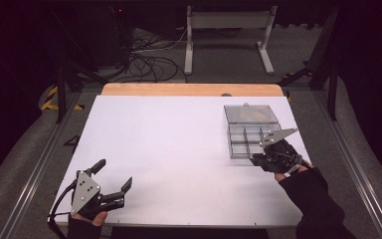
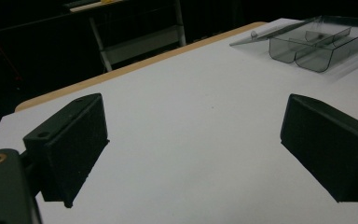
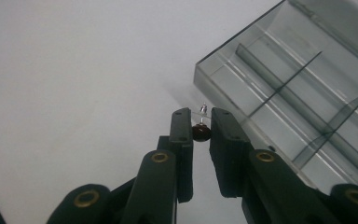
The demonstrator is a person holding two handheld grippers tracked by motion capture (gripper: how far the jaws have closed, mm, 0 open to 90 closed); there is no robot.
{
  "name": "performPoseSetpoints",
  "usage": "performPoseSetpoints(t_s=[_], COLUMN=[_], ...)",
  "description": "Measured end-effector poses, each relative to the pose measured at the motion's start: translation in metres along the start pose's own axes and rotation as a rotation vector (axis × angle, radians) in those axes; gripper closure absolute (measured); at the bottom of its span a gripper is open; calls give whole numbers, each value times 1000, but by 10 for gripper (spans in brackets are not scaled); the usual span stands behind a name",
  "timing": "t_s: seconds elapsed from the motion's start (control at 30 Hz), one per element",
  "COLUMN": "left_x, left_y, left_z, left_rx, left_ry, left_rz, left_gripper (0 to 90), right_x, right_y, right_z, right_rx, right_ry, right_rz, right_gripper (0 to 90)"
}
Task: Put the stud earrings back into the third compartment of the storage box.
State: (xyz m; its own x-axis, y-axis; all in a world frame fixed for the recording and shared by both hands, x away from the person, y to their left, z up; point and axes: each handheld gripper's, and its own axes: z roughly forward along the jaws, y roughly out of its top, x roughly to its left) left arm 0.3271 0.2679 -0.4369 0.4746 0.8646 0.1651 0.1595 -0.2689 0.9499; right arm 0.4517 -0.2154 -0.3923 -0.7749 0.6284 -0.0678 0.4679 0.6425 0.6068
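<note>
The bench (image 1: 179, 149) was the widest thing before me, a white sheet with a strip of bare wood along its far edge, set in a dark room with a pale metal stand (image 1: 227, 35) and loose cables (image 1: 149, 62) on the floor beyond that edge. Most of the white surface lay bare, from the clear compartment box (image 1: 251, 134) across to the near left corner. The box sat close to the bench's far right edge, its lid laid open behind it, its trays divided by thin walls. My left tool (image 1: 113, 175) hung over the near left corner, well apart from the box, jaws spread wide with nothing between them. My right tool (image 3: 200, 133) sat just beside the box's near corner, jaws nearly closed and pinching a small dark bead on a metal pin (image 3: 201, 131).
</note>
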Motion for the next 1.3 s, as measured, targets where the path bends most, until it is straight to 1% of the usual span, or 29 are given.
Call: performPoseSetpoints(t_s=[0.17,0.37,0.53,0.67,0.93,1.3], left_x=[0,0,0,0,0,1], left_y=[0,0,0,0,0,0], left_z=[0,0,0,0,0,-1], left_rx=[0,3,2,4,3,4], left_ry=[-1,-3,-4,-4,-4,-1], left_rz=[2,-1,0,1,0,1], left_gripper=[79,79,79,79,79,79], right_x=[-13,-29,-43,-54,-75,-101], right_y=[3,8,9,10,10,5], right_z=[-2,-4,0,5,20,43], right_rx=[-28,-47,-60,-59,-42,12], right_ry=[-10,-48,-81,-102,-152,-199], right_rz=[37,70,103,125,155,216], right_gripper=[795,795,794,794,794,793])
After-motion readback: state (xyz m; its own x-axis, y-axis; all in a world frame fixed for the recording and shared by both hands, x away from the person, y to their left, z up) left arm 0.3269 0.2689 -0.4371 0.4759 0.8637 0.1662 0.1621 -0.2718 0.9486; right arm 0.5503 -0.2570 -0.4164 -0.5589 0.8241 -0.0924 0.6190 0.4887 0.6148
